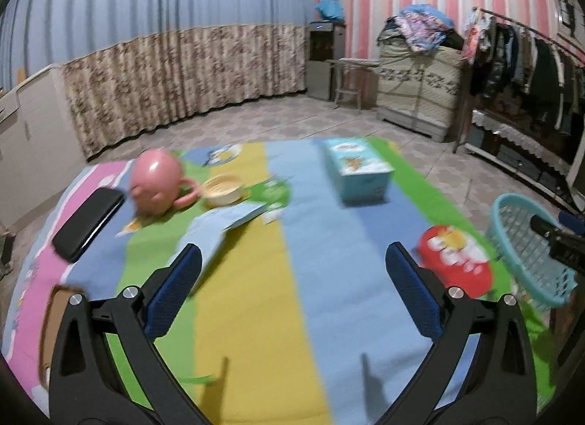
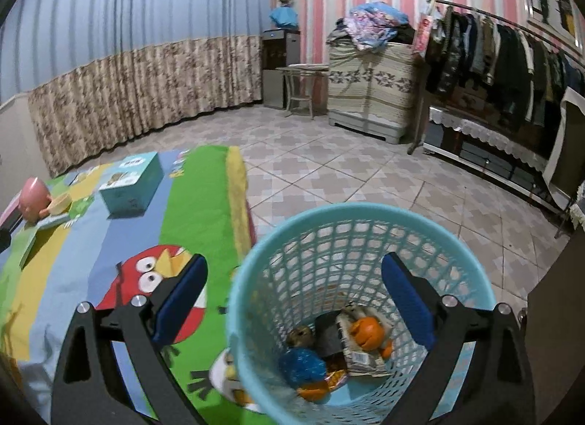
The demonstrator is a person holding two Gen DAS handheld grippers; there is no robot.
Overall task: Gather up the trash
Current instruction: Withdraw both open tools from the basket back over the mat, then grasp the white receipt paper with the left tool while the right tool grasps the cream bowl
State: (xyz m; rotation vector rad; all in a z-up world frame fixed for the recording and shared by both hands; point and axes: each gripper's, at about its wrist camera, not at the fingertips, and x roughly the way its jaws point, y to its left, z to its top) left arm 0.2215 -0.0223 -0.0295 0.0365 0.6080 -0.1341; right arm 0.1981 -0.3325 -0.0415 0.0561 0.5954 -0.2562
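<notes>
A teal mesh trash basket (image 2: 351,235) stands off the right edge of the striped cloth-covered table (image 2: 91,260); it also shows in the left wrist view (image 1: 526,242). Inside lie orange peel (image 2: 367,330), a blue wrapper (image 2: 301,364), a crumpled carton (image 2: 360,355) and other scraps. My right gripper (image 2: 294,279) is open and empty, right above the basket's mouth. My left gripper (image 1: 294,264) is open and empty over the table's middle. A light blue paper sheet (image 1: 223,227) lies on the cloth just beyond my left gripper's left finger.
On the table are a pink pot (image 1: 157,183), a yellow bowl (image 1: 221,189), a teal box (image 1: 356,169), a black case (image 1: 87,224) and a brown cardboard piece (image 1: 55,322). Tiled floor (image 2: 365,169) beyond, with a covered cabinet (image 2: 369,85) and clothes rack (image 2: 504,56).
</notes>
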